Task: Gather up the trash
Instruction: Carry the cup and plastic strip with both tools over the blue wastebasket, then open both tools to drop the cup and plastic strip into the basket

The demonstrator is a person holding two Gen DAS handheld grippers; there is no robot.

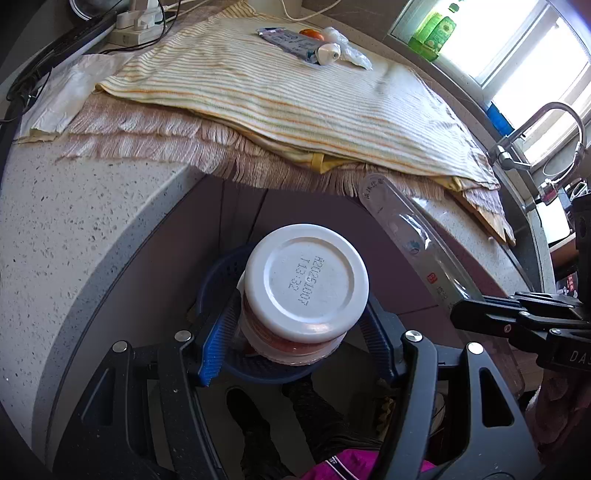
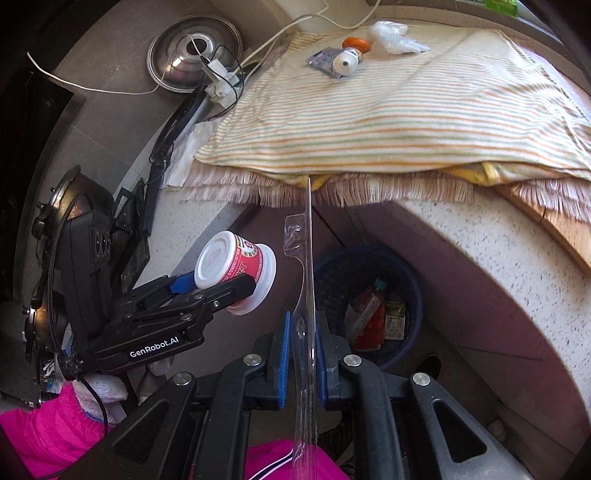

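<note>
**2 pieces of trash carried over the bin, not yet dropped**

Closest to the right wrist camera, the right gripper (image 2: 303, 354) has its jaws almost fully closed on a clear plastic blister pack (image 2: 306, 295). This flat sheet is seen edge-on; its long axis runs straight away from the jaws, and its far end points toward the fringed edge of the table (image 2: 491, 251).

Next comes the left gripper (image 1: 295, 332), whose jaws stand at a middle width and press on the 2 sides of a red-and-white cup (image 1: 306, 284). From the left wrist view the cup shows its white bottom with a printed date code, so the bottom points away from the gripper and the wide rim points back toward the person. Its axis lies about along the fingers.

Below both grippers, on the floor by the table front, stands a dark blue basket (image 2: 413, 280) with some packets already inside. I judge the step in hand to be the carrying of both items to this basket. The next move calls for bringing each piece above the basket opening and then opening the jaws; the long sheet may need tilting so that it does not catch the rim.

Farther away, on the striped cloth (image 1: 295, 103), a tube (image 1: 295, 44), an orange cap (image 1: 312, 34) and a crumpled plastic bag (image 1: 347, 46) wait to be collected.
</note>
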